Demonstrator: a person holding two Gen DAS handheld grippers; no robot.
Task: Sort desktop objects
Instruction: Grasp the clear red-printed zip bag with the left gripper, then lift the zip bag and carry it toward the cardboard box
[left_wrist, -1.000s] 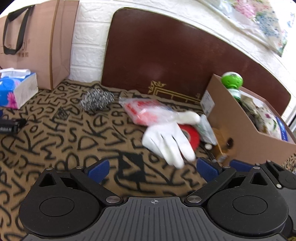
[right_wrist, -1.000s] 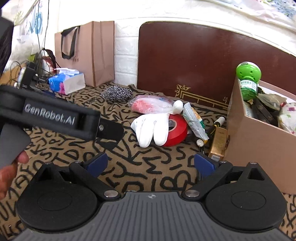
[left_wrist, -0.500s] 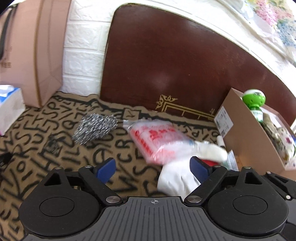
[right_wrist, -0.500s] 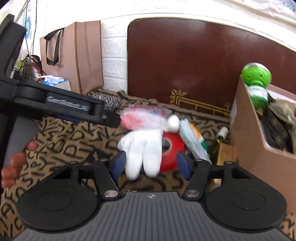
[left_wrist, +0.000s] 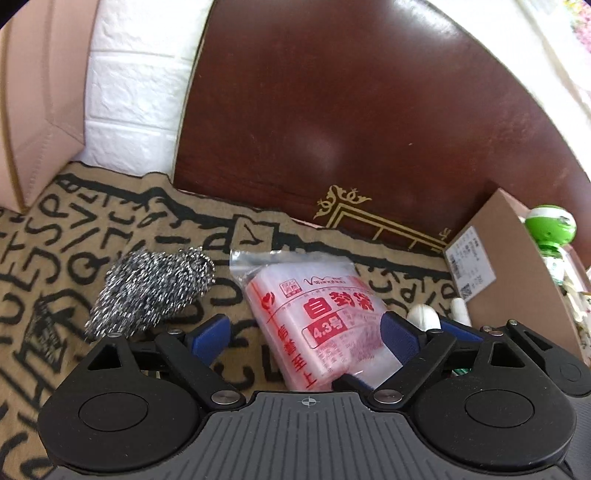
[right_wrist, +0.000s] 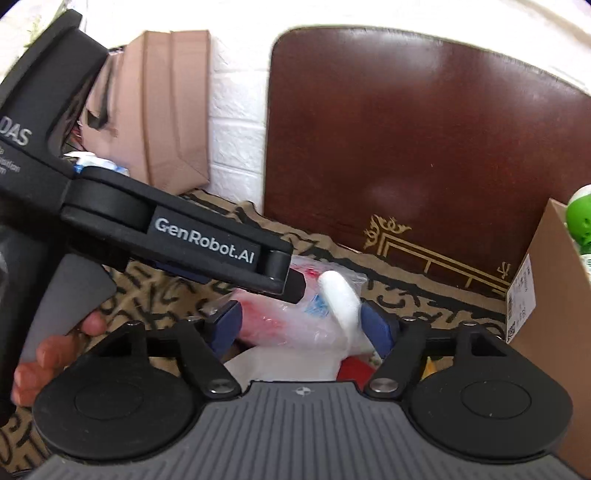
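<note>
Advanced since prior frame: left hand-held gripper (left_wrist: 303, 332), fingers spread wide, empty, straddling zip-bag packet (left_wrist: 321, 314) flat on lettered surface (left_wrist: 55, 236); long axis runs away, slightly rightward. Right hand-held gripper (right_wrist: 301, 323) open, adjacent.

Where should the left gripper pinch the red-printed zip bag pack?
Judging by pose, across the plastic bag pack at its near, thick end, coming from the front along the cloth. It lies flat, already between the open left gripper pads; the far end is thin, loose film.
</note>
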